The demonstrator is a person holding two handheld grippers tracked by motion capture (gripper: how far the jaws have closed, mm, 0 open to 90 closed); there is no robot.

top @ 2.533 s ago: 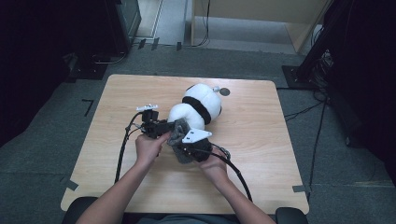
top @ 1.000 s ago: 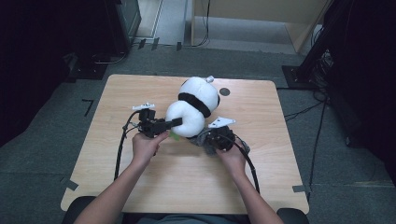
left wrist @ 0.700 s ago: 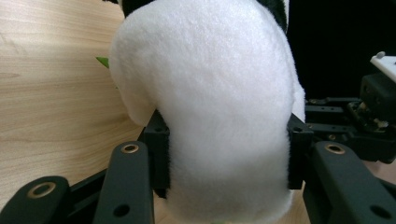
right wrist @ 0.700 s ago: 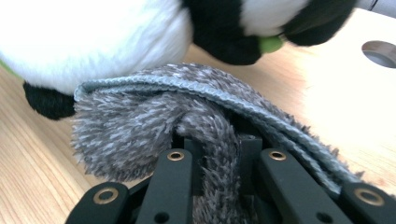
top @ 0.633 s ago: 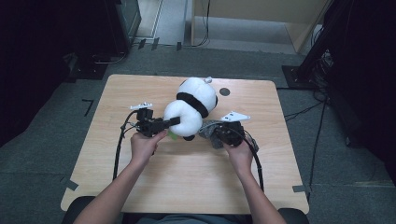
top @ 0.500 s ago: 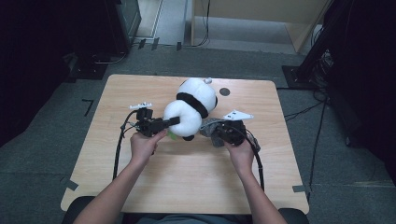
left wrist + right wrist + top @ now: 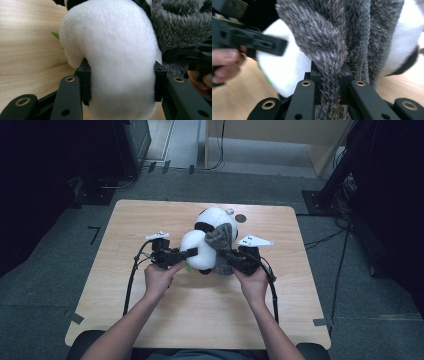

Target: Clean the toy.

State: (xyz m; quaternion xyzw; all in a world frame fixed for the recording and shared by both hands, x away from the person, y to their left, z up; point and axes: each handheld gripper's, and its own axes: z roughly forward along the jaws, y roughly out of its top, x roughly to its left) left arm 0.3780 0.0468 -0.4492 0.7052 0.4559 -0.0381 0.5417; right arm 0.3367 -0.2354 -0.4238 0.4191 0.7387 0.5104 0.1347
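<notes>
The counter (image 7: pixel 150 320) is pale wood, and the plush panda (image 7: pixel 210 242) lies near its middle, toward twelve o'clock from the person's hands. The step in hand looks like dressing the panda in a grey fuzzy cloth (image 7: pixel 218 240), or pulling that cloth off; I cannot tell which. The left hand-held gripper (image 7: pixel 187 254), at nine o'clock of the toy, clamps the round white part of the panda (image 7: pixel 112 50) between partly closed jaws. The right hand-held gripper (image 7: pixel 225 256), at three o'clock, pinches a fold of the cloth (image 7: pixel 332 75) almost shut. Next, the right one likely draws the cloth along while the left steadies the toy. The panda is white with black bands; a small green bit (image 7: pixel 56 35) peeks beside it.
</notes>
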